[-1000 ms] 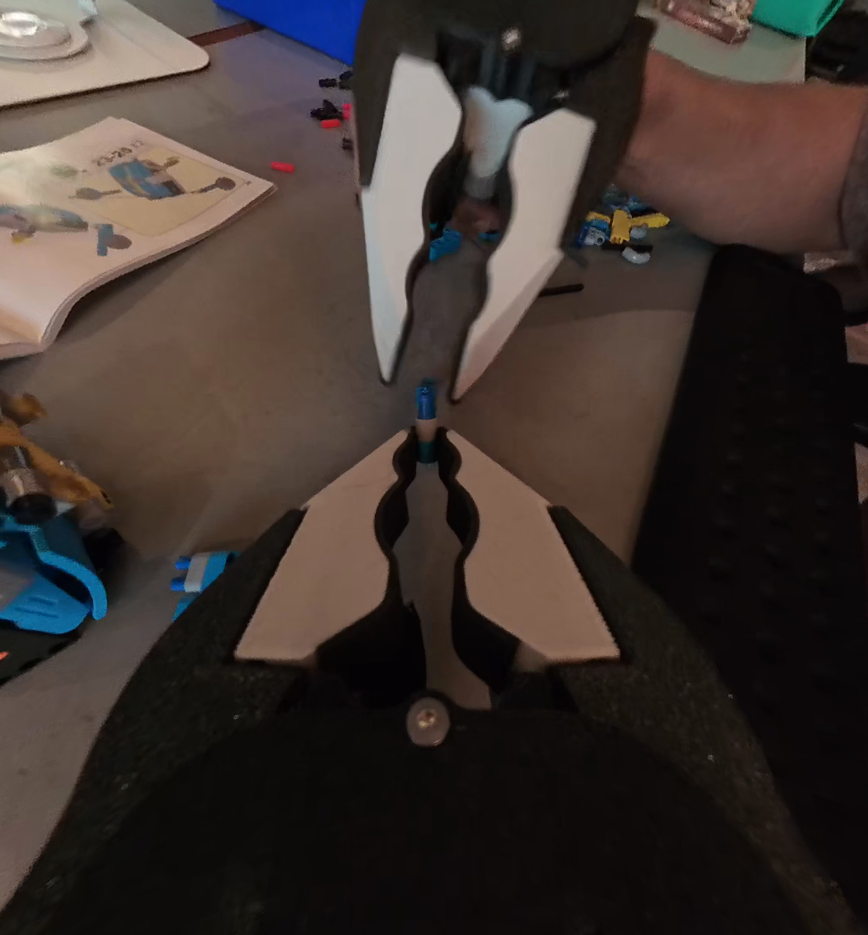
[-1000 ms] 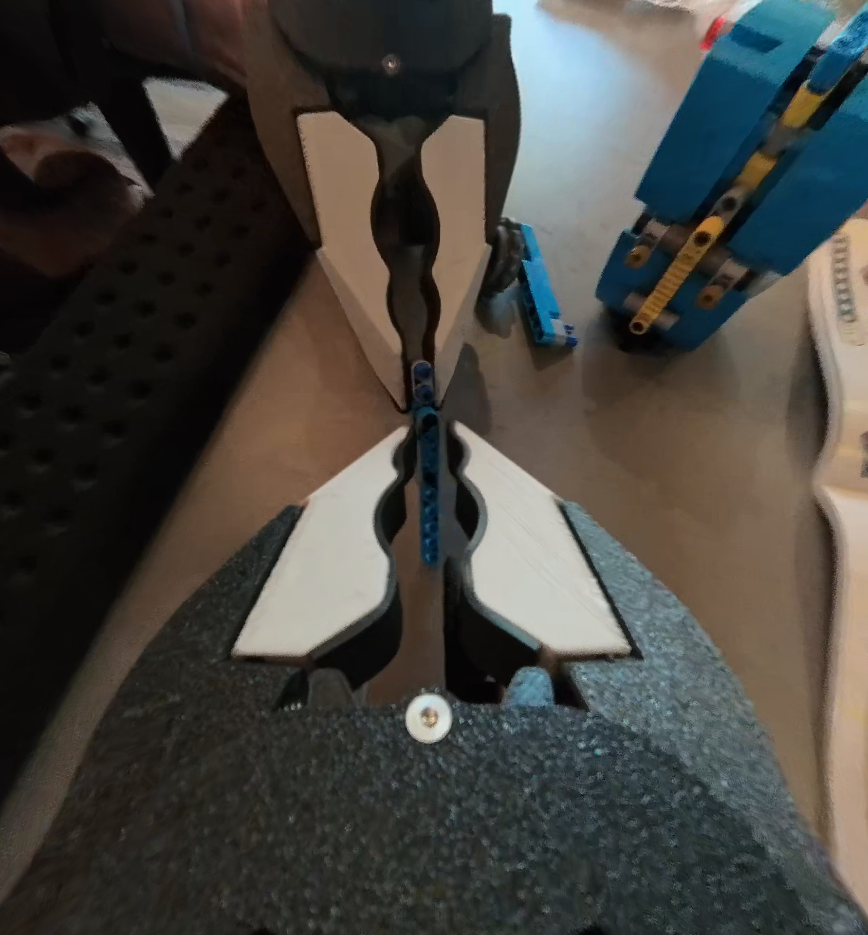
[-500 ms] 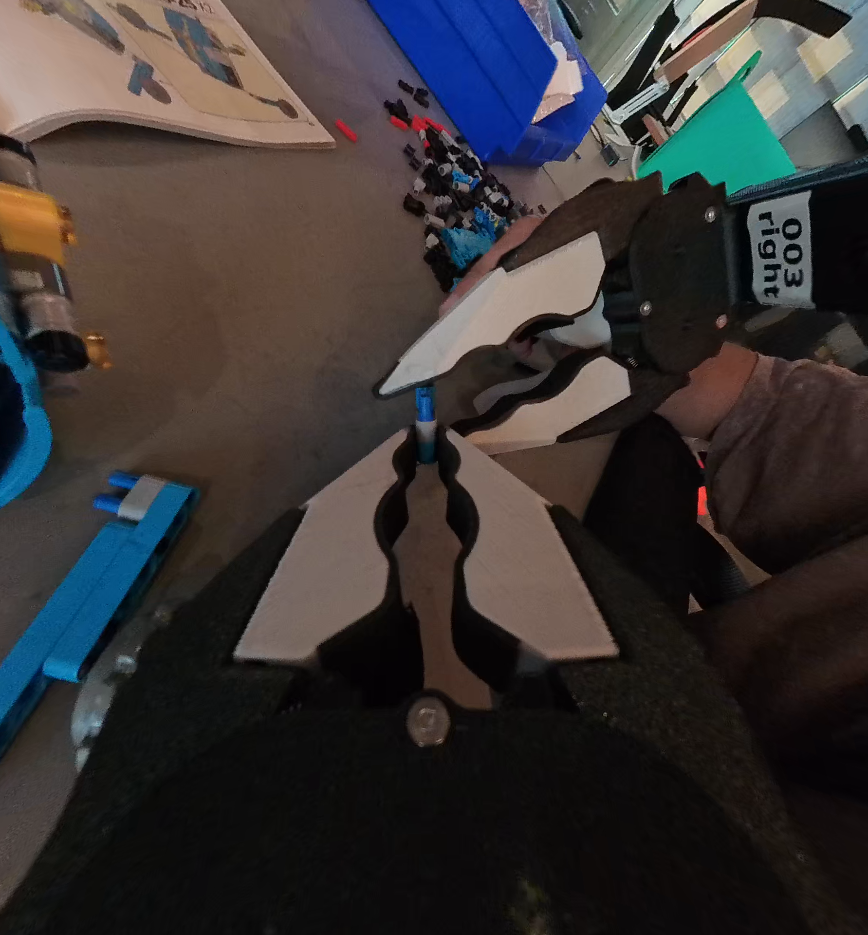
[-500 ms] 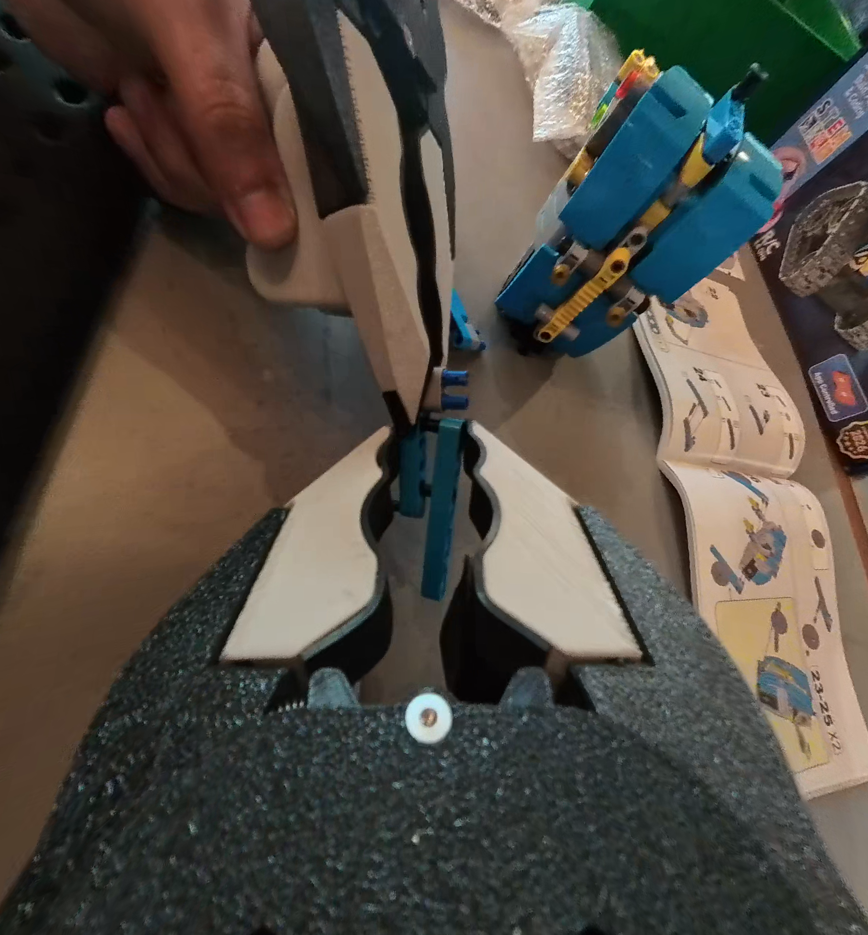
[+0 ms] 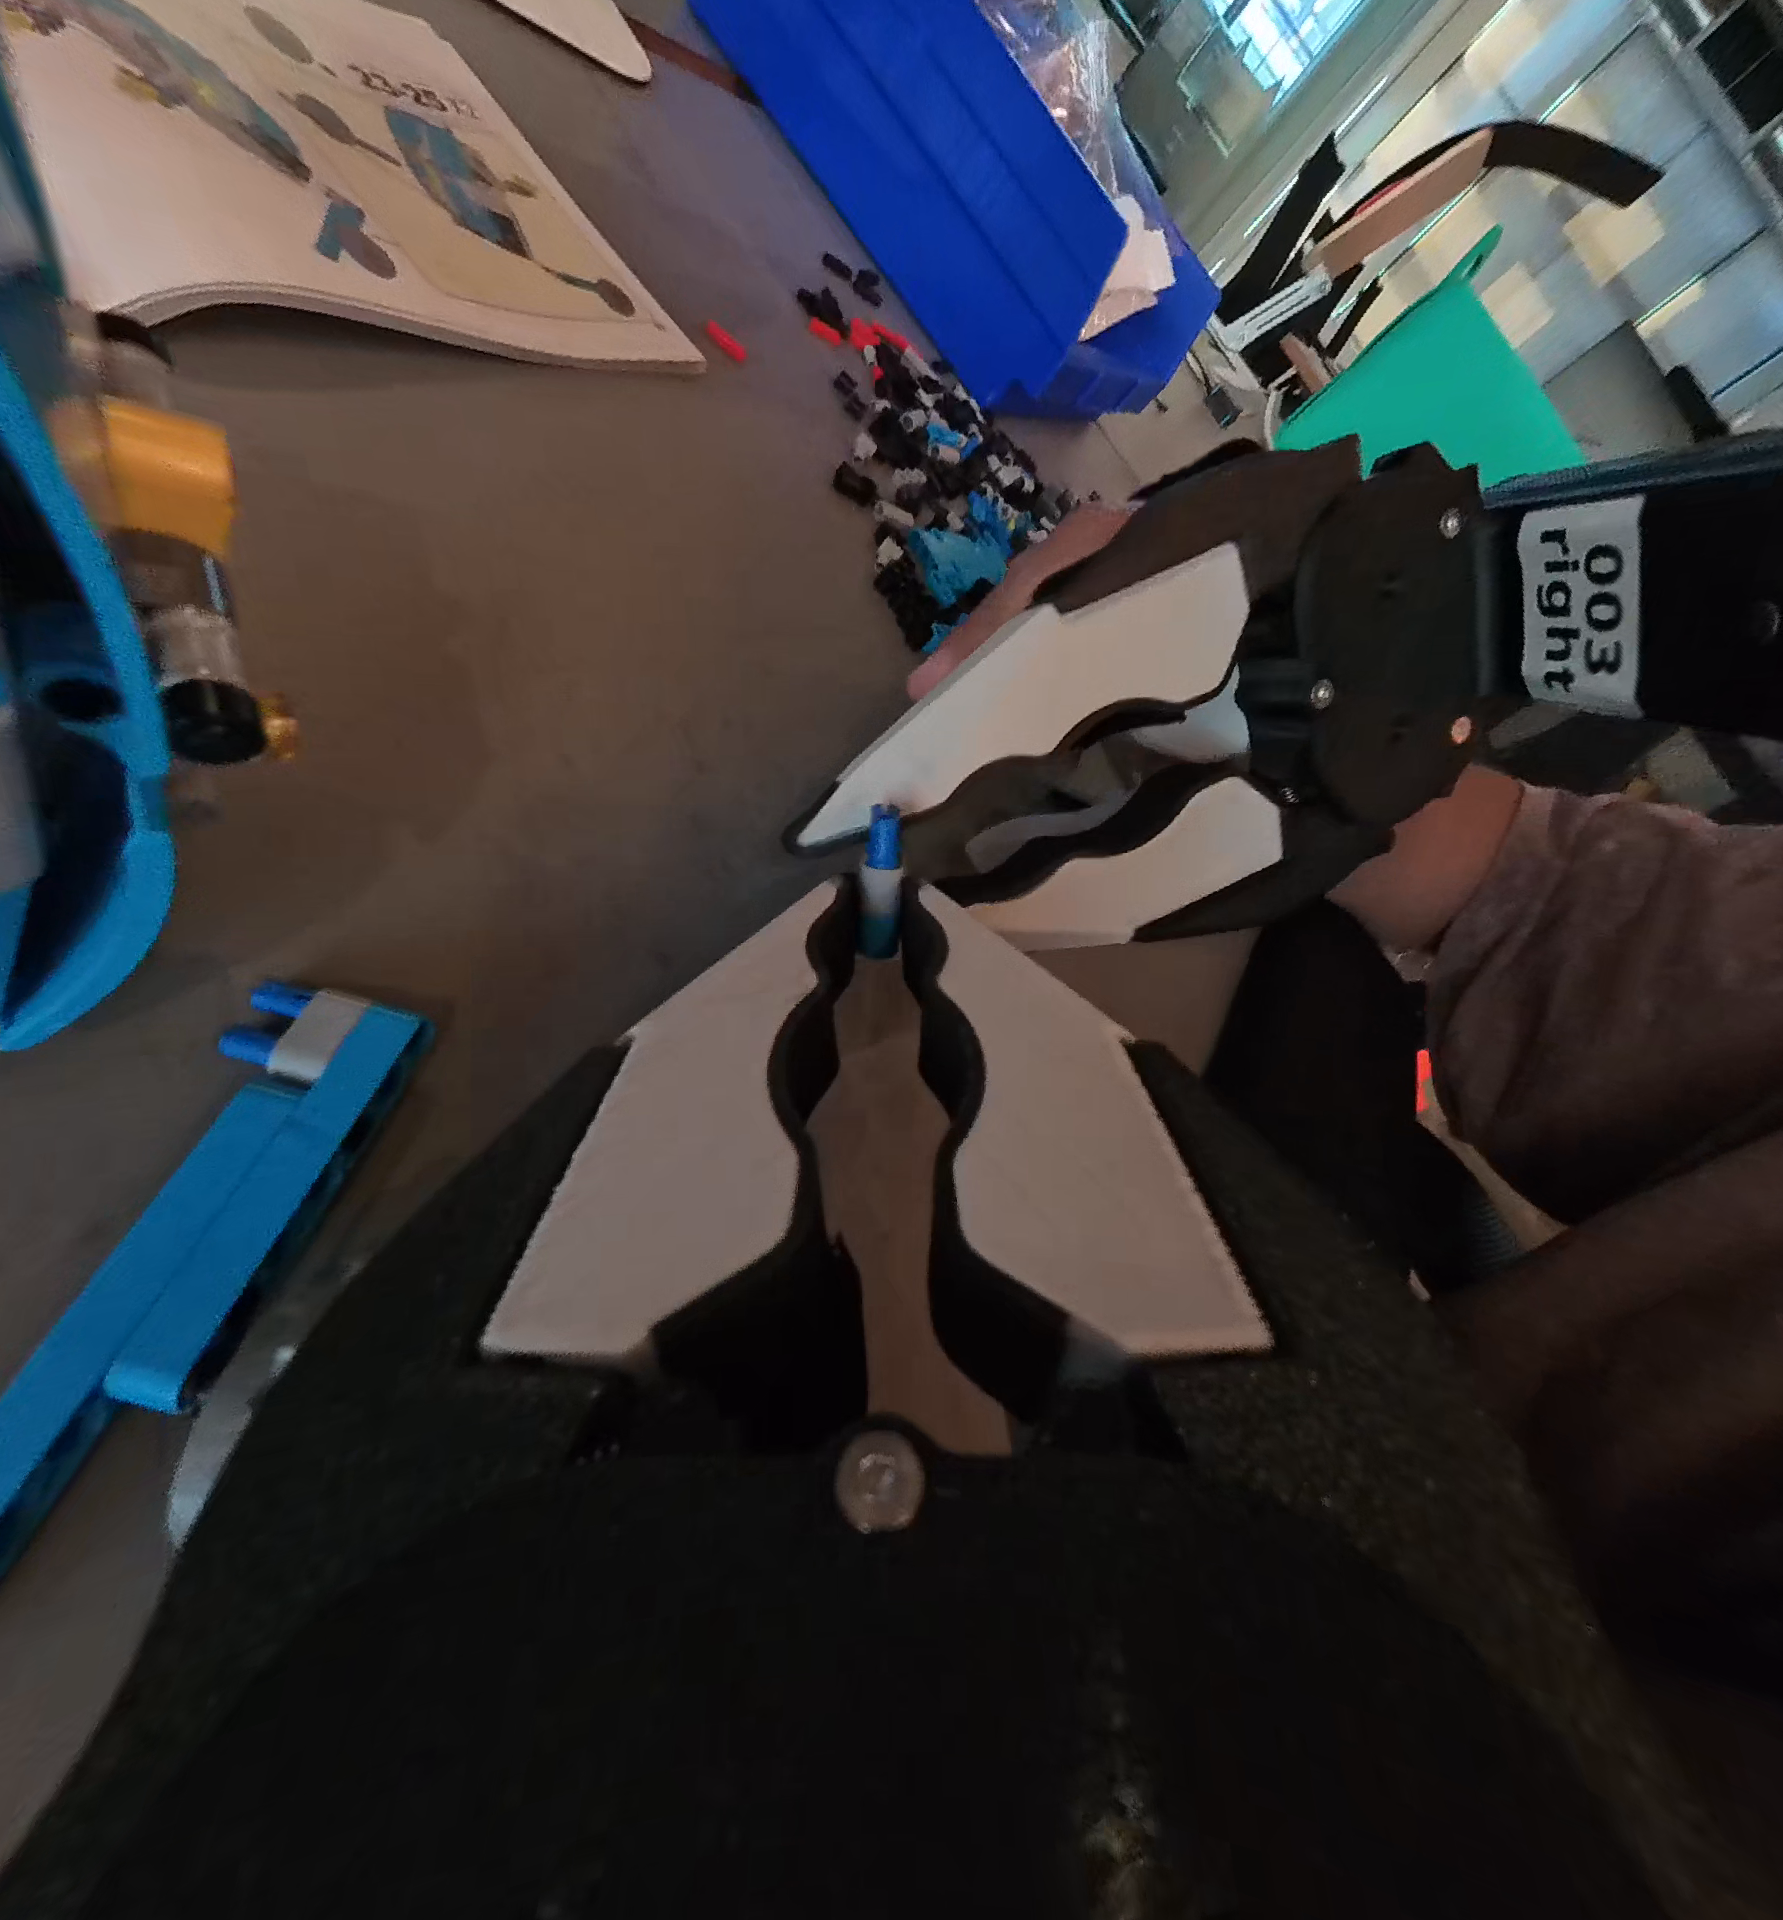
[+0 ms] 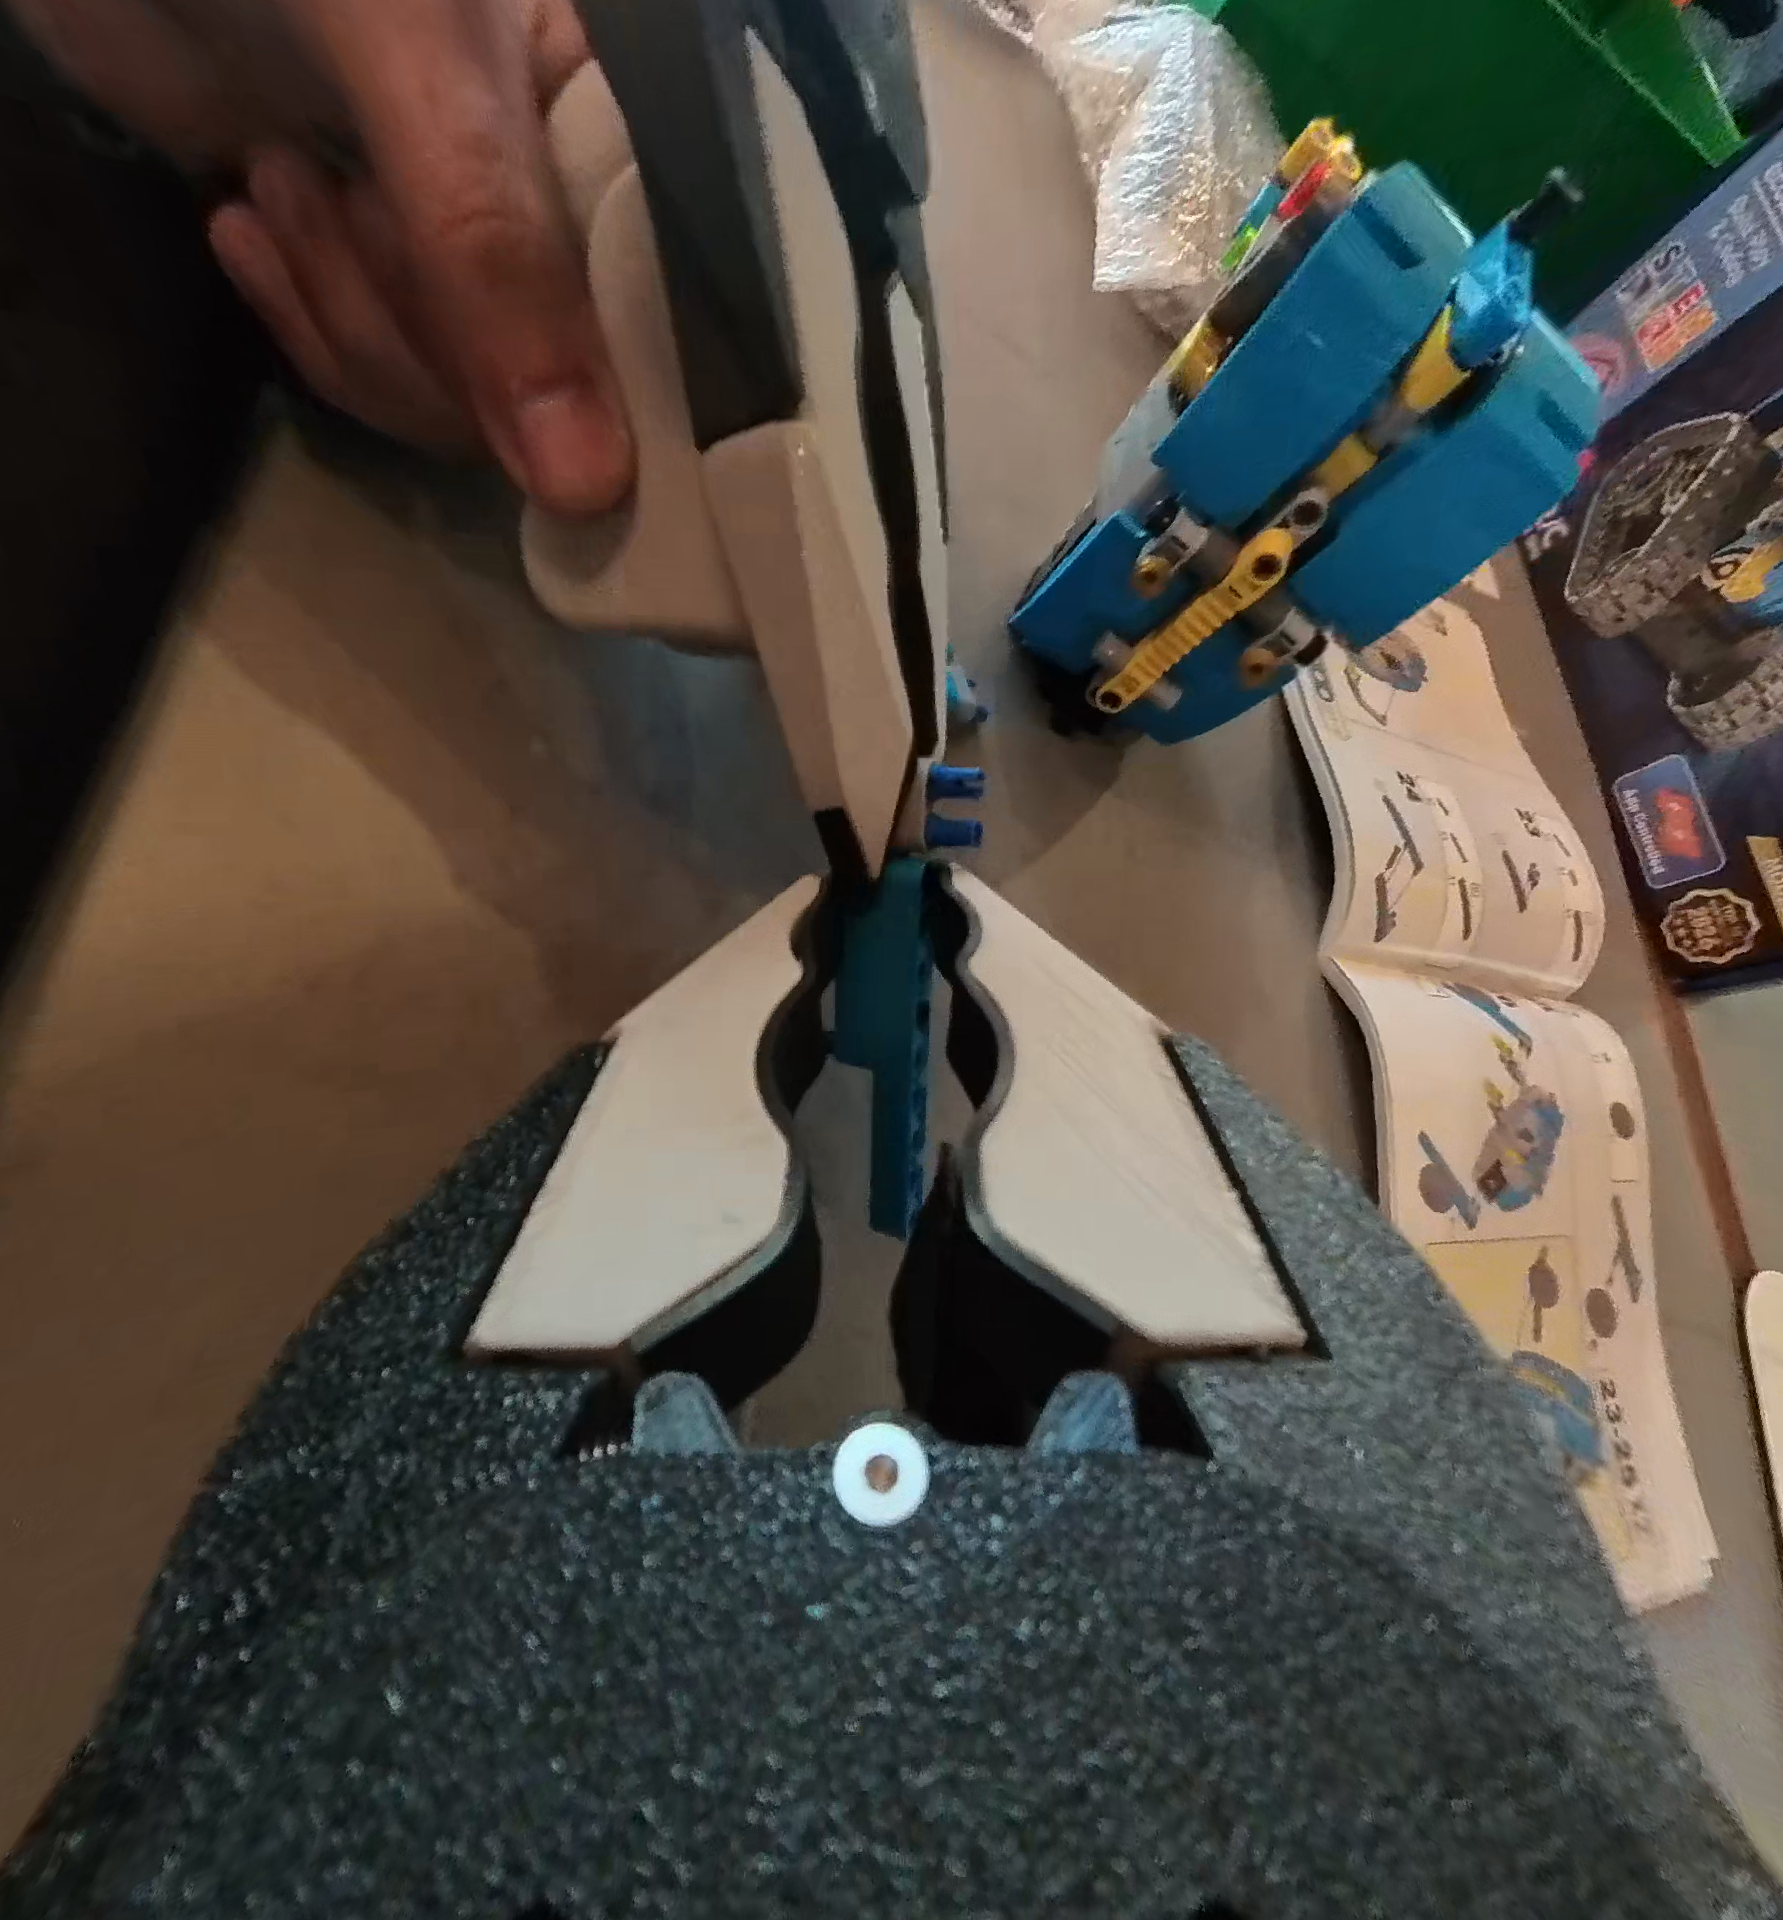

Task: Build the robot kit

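My left gripper (image 5: 882,899) pinches a small blue-and-grey plastic connector pin piece (image 5: 879,883) at mid-frame, its blue studs poking out. My right gripper (image 6: 892,883) clamps a long dark-blue perforated plastic beam (image 6: 885,1039), centre frame, tip meeting that piece. At upper centre a glossy blue plastic bin (image 5: 949,197) holds crumpled clear wrapping; loose black, blue and red bricks (image 5: 928,488) lie beside it on the matte grey table (image 5: 513,665).
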Tool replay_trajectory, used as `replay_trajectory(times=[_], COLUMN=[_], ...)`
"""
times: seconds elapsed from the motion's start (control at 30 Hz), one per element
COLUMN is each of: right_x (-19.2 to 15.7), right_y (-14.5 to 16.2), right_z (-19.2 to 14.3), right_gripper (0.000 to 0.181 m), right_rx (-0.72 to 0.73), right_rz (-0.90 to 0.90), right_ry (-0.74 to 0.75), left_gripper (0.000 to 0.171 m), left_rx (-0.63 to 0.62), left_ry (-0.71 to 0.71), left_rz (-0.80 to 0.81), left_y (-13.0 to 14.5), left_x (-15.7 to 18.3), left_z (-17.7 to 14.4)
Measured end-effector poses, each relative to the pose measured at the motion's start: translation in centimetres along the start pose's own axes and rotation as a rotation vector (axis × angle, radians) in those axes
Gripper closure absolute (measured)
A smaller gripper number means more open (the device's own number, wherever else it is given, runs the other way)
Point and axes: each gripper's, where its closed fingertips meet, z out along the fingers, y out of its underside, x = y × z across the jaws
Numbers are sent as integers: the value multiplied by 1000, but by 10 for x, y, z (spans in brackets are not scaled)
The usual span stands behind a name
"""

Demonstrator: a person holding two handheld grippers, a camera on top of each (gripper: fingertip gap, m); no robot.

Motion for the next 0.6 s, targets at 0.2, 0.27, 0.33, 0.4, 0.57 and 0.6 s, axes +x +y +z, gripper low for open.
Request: replay_trajectory(times=[0.2, 0.27, 0.33, 0.4, 0.57, 0.6], right_x=[12, 11, 13, 10, 10, 10], right_y=[5, 5, 4, 5, 5, 5], right_z=[-10, -11, -11, -11, -15, -15], right_gripper=[149, 156, 164, 164, 166, 166], right_rx=[14, 23, 17, -4, -29, -19], right_rz=[31, 36, -12, -39, -109, -113], right_ry=[38, 30, 63, 53, 81, 82], left_gripper=[165, 165, 165, 165, 165, 165], left_rx=[91, 85, 82, 77, 80, 80], left_ry=[47, 55, 57, 66, 75, 72], left_rz=[-107, -102, -94, -101, -81, -76], left_y=[-13, -12, -11, -11, -11, -11], left_x=[-5, -4, -3, -2, 1, 1], left_z=[-13, -13, -12, -12, -12, -11])
